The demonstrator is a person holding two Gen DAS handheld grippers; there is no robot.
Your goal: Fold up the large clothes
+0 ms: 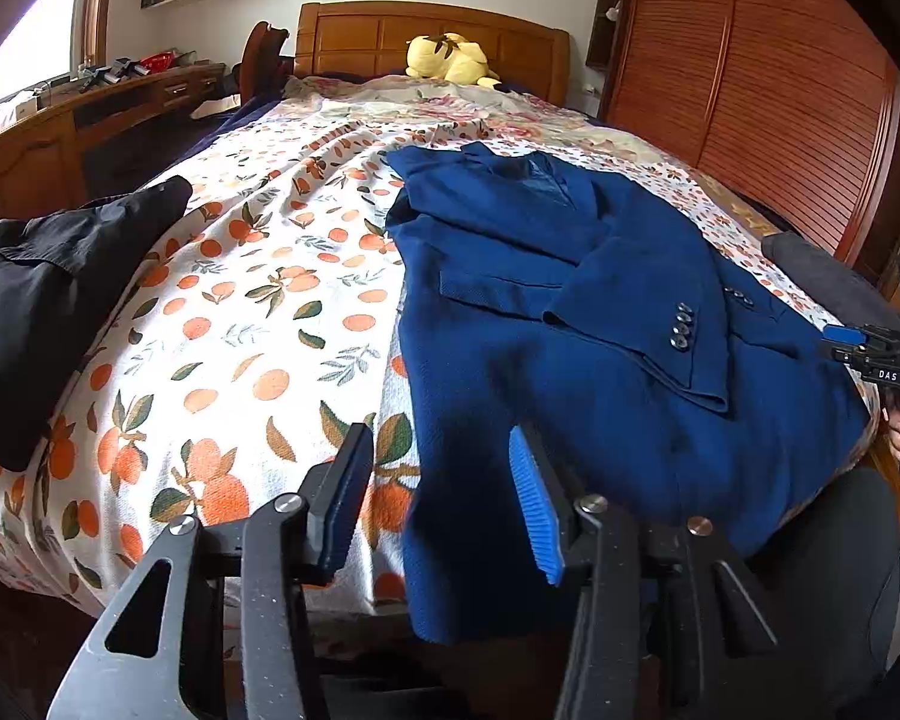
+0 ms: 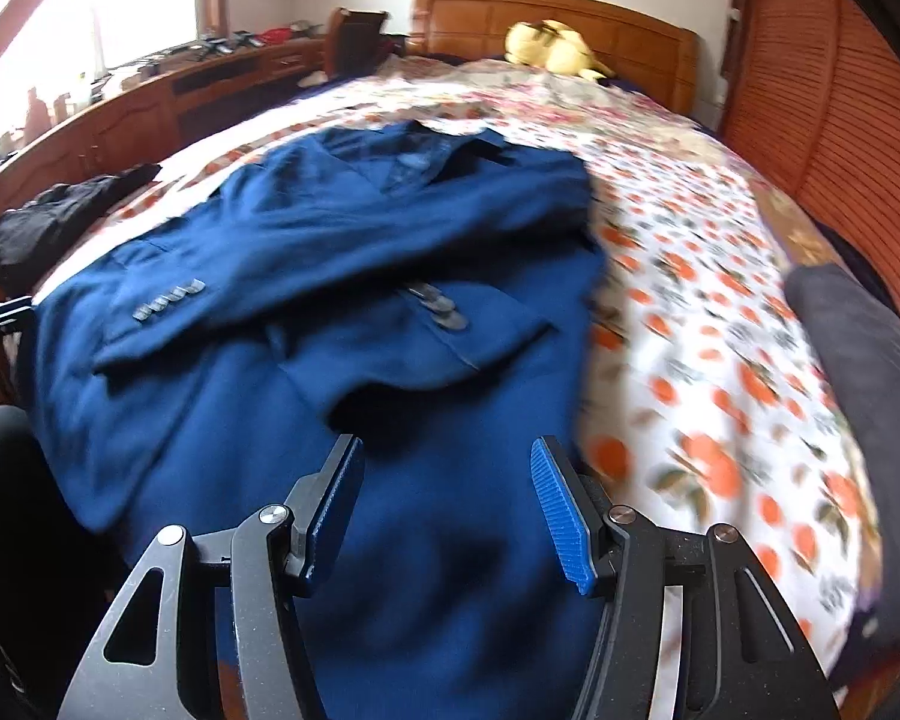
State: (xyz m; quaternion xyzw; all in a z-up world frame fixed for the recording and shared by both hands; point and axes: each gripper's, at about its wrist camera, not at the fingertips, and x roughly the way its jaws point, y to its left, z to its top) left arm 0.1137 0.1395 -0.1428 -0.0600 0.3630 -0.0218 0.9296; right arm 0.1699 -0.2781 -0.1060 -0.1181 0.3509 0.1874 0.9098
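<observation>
A blue suit jacket [image 1: 600,324] lies face up on the bed [image 1: 258,324], both sleeves folded across its front, its hem hanging over the near edge. My left gripper [image 1: 444,480] is open and empty above the jacket's lower left edge. My right gripper [image 2: 447,492] is open and empty above the jacket's [image 2: 342,276] lower middle; that view is motion-blurred. The right gripper also shows in the left wrist view [image 1: 870,348] at the far right, by the jacket's right edge.
A black garment [image 1: 42,300] lies on the bed's left side. A dark grey item [image 2: 870,372] lies at the right edge. A yellow plush toy [image 1: 450,60] sits by the headboard. A wooden desk [image 1: 90,114] stands left, a slatted wardrobe [image 1: 780,90] right.
</observation>
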